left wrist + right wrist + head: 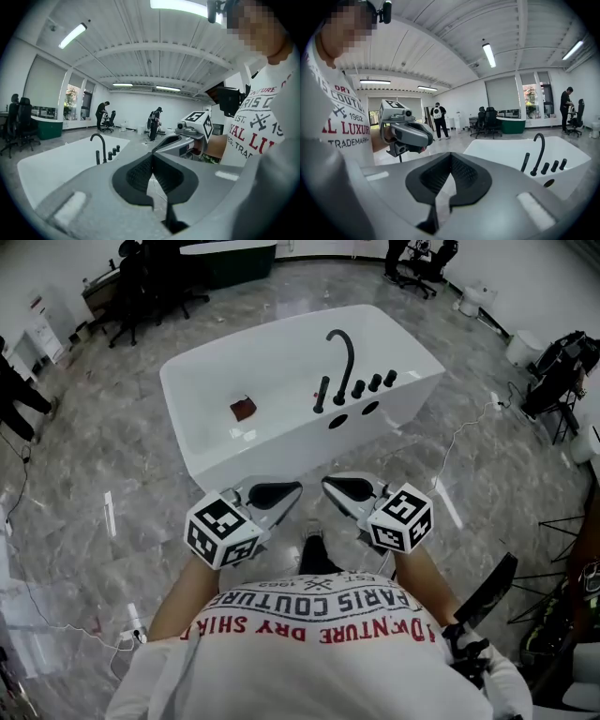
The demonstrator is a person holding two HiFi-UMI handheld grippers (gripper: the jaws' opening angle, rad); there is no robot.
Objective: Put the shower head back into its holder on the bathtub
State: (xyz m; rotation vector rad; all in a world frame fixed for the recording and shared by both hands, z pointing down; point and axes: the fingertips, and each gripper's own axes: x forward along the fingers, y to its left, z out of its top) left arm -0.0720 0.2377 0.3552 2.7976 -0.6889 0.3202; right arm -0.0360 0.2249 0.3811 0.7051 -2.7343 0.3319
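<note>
The white bathtub point(211, 381) stands on the marble floor ahead of me. On its deck are a black arched faucet point(343, 352), three knobs point(373, 382) and the slim black shower head point(322, 396), which stands upright beside the faucet. The faucet point(540, 151) and shower head point(525, 162) also show in the right gripper view. My left gripper point(281, 492) and right gripper point(339, 487) are held close to my chest, well short of the tub. Both are shut with nothing between the jaws, as the left gripper point(151, 157) and right gripper point(450, 157) show close up.
A small dark brown object point(243, 409) lies inside the tub. Office chairs point(141, 287) stand behind the tub, and people are at the far side of the room. Cables point(459, 432) and black gear point(558, 371) lie to the right. A stand's foot point(483, 592) is near my right side.
</note>
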